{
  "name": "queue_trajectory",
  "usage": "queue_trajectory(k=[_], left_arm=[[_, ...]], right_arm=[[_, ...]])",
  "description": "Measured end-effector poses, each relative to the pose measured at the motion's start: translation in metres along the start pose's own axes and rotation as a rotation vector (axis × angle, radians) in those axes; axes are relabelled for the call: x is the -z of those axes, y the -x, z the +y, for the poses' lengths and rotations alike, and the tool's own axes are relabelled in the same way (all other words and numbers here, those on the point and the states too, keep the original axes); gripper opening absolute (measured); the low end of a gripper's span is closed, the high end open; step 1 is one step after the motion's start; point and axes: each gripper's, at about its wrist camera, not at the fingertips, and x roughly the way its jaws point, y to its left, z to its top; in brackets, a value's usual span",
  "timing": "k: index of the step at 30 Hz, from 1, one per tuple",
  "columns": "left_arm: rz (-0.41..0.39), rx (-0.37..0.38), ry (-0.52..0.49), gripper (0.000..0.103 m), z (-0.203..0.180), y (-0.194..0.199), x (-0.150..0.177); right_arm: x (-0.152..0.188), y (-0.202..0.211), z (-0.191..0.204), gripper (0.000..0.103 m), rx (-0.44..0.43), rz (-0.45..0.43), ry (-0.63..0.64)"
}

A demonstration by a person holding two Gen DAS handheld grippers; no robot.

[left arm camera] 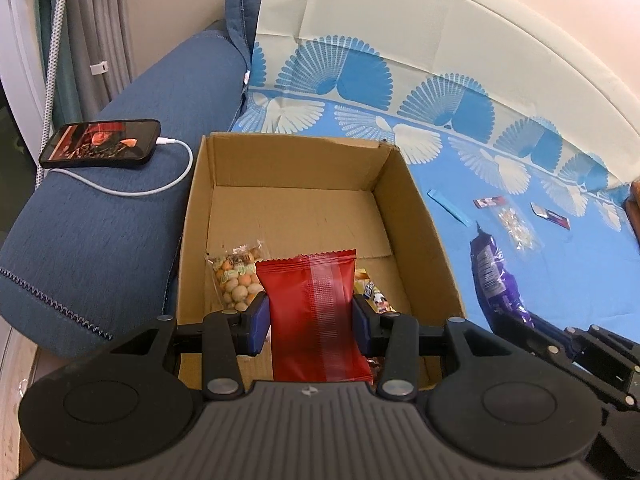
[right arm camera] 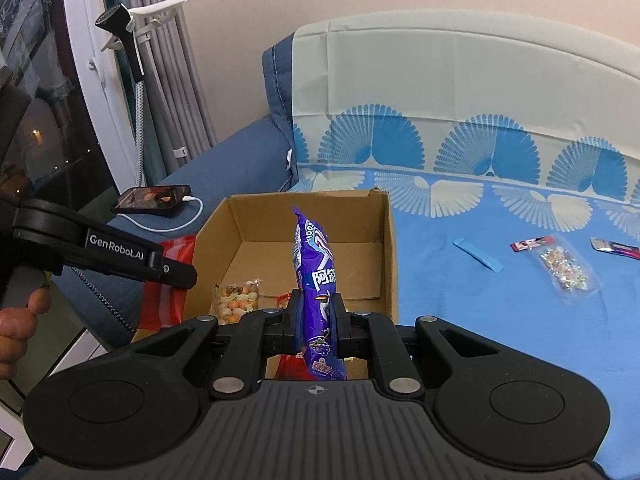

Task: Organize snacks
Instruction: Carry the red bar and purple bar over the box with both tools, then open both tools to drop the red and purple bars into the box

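Left gripper (left arm camera: 308,322), lower centre of its view: blue pads clamp a glossy red foil packet (left arm camera: 316,312) with crimped top edge, held over the open corrugated cardboard box (left arm camera: 400,184). Right gripper (right arm camera: 317,322), lower centre: jaws pinch a crinkled purple foil bag (right arm camera: 316,264) upright above the same box. A clear bag of round coated nuts (left arm camera: 236,276) lies on the box floor.
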Motion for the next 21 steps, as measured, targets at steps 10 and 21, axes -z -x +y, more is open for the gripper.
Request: queue_trajectory(k=[10, 21], left_arm=[[0.044, -0.033, 0.009, 0.047, 0.01, -0.039, -0.015], [0.073, -0.071, 0.008, 0.047, 0.016, -0.08, -0.033]], right_arm=[[-0.009, -0.042, -0.005, 0.014, -0.01, 0.054, -0.017], [-0.017, -0.088, -0.004, 0.014, -0.03, 0.102, -0.023]])
